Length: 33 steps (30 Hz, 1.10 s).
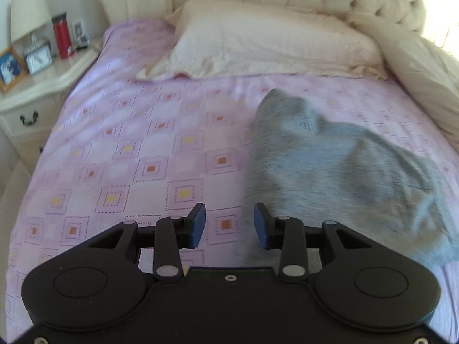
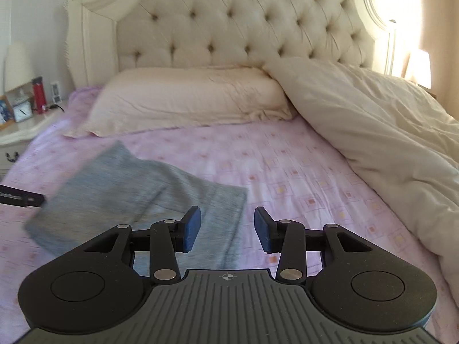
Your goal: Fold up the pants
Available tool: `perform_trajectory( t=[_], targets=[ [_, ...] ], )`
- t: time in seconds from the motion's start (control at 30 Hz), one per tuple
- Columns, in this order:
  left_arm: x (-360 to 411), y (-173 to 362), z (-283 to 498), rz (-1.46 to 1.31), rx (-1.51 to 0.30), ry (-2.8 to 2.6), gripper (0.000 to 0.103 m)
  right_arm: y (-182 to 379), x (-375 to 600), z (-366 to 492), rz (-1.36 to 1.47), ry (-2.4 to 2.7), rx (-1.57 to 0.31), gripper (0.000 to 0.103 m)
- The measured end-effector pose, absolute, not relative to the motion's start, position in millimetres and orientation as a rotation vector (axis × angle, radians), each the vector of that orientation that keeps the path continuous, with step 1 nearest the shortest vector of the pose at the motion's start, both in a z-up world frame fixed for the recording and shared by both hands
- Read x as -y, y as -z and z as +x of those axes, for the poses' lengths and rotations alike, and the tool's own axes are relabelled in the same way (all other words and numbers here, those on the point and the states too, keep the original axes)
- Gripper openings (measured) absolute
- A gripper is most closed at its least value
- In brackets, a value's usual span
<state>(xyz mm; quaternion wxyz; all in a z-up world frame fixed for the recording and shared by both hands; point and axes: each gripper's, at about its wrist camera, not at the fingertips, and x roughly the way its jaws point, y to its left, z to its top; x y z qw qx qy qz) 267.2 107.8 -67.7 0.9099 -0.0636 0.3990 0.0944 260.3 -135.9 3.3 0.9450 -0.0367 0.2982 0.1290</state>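
While the left wrist view shows the nightstand [image 1: 43, 86] at upper left with a red bottle [image 1: 62, 35], only the right wrist view takes in the cream duvet [image 2: 387, 143] heaped along the right. The grey pants [image 1: 344, 166] lie rumpled on the pink bedspread [image 1: 129, 143]. The left gripper [image 1: 229, 225] and right gripper [image 2: 228, 228] both stand apart, empty.

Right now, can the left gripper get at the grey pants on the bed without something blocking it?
Probably yes. The left gripper is open with nothing between its pads, and the grey pants lie just ahead and to its right on the purple bedspread. Nothing lies between them; the pillow is farther back.
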Motion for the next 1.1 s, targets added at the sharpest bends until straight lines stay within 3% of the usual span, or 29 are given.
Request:
perform_trajectory(
  t=[0.13, 0.33, 1.1],
  targets=[
    [-89, 41, 256, -0.135, -0.797, -0.132, 0.056, -17, 124, 245, -0.040, -0.283, -0.655, 0.041],
    [-52, 17, 223, -0.086, -0.772, -0.104, 0.061, -31, 118, 227, 0.020, -0.322, -0.682, 0.041],
    [-27, 2, 169, -0.049, -0.787, -0.074, 0.061, -37, 114, 194, 0.047, -0.276, -0.762, 0.041]
  ],
)
